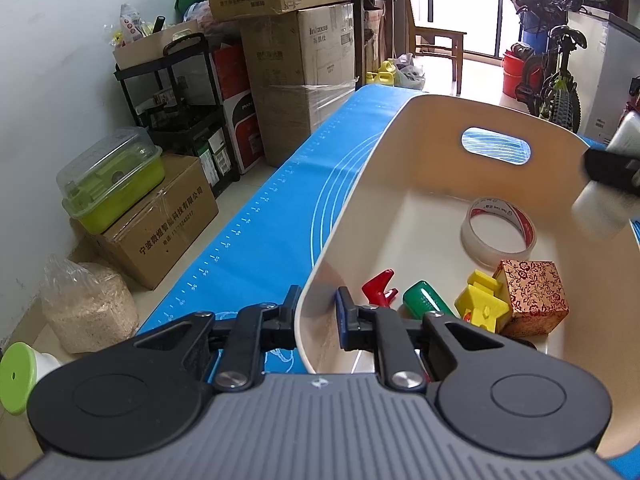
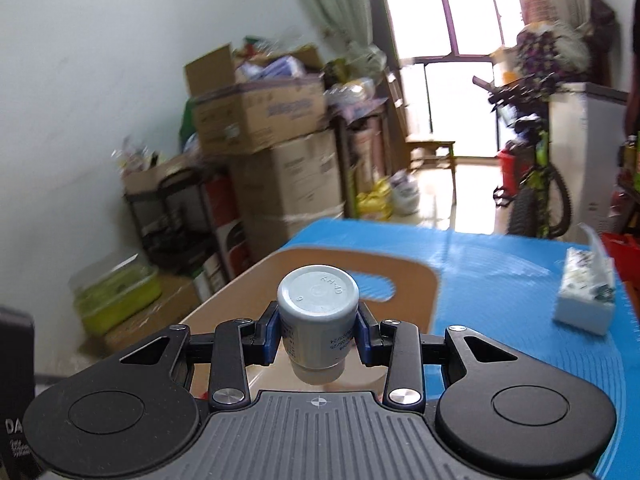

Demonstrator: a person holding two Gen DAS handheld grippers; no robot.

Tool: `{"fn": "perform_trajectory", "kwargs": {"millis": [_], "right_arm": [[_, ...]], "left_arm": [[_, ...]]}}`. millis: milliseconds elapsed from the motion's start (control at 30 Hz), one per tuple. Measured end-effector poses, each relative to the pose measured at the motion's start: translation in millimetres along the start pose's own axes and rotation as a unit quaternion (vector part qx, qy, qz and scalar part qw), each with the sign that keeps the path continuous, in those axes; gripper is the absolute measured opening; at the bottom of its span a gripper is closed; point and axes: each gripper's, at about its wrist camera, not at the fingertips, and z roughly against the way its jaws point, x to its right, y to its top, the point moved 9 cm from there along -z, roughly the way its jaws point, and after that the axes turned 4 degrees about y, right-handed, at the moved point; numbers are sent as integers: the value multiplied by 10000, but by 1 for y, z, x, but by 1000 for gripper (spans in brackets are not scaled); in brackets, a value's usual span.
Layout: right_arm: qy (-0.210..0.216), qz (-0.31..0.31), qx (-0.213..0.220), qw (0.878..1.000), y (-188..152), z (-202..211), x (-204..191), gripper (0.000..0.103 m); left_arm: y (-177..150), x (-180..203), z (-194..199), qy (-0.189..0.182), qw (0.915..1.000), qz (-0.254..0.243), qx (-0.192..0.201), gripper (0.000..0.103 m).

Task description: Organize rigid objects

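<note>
Cream bin (image 1: 400, 168) on blue mat (image 1: 256, 240) with white lines. Inside: clear tape roll (image 1: 498, 226) with red print, red clip (image 1: 379, 287), green cylinder (image 1: 426, 303), yellow toy (image 1: 482, 305), red-gold floral box (image 1: 534, 298). Grey-white bottle (image 2: 318, 306).

Bicycle (image 2: 536, 176) blurred (bottle (image 1: 604, 212) cropped).

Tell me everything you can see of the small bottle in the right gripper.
The small bottle is a white, plastic-looking cylinder with a grey embossed base facing the camera and a printed label around its side. The right gripper clamps it at mid-body, blue jaws on both sides, cap end pointing down. It hangs above the cream bin, touching nothing else.
</note>
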Motion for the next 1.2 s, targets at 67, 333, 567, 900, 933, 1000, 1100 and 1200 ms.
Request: {"fn": "perform_trajectory", "kwargs": {"millis": [67,333,567,900,933,1000,1100,1200], "right_arm": [[73,57,-180,9998,-8,-5,-9,44],[180,185,-921,9954,-43,-21,-27,44],[173,255,-1043,9941,-49,-18,-31,48],[-117,-127,-682,9975,-29,25,-17,85],[-189,-150,-619,9978,-26,31,-15,91],[-318,-257,-464,9981,-19,49,-9,96],[-437,-414,-331,9976,-14,75,-1,98],[-640,-439,-286,9966,-13,101,5,100]], "left_arm": [[0,0,-1,-2,10000,-1,-21,20],[0,-1,-3,-44,10000,3,-64,20],[-1,-3,-4,-147,9998,75,-110,20],[4,5,30,-284,9990,-29,339,74],[5,5,34,-328,9989,-27,345,74],[6,6,44,-374,9986,-16,365,75],[9,8,66,-483,9978,12,458,76],[11,11,88,-562,9968,-13,560,77]]}}
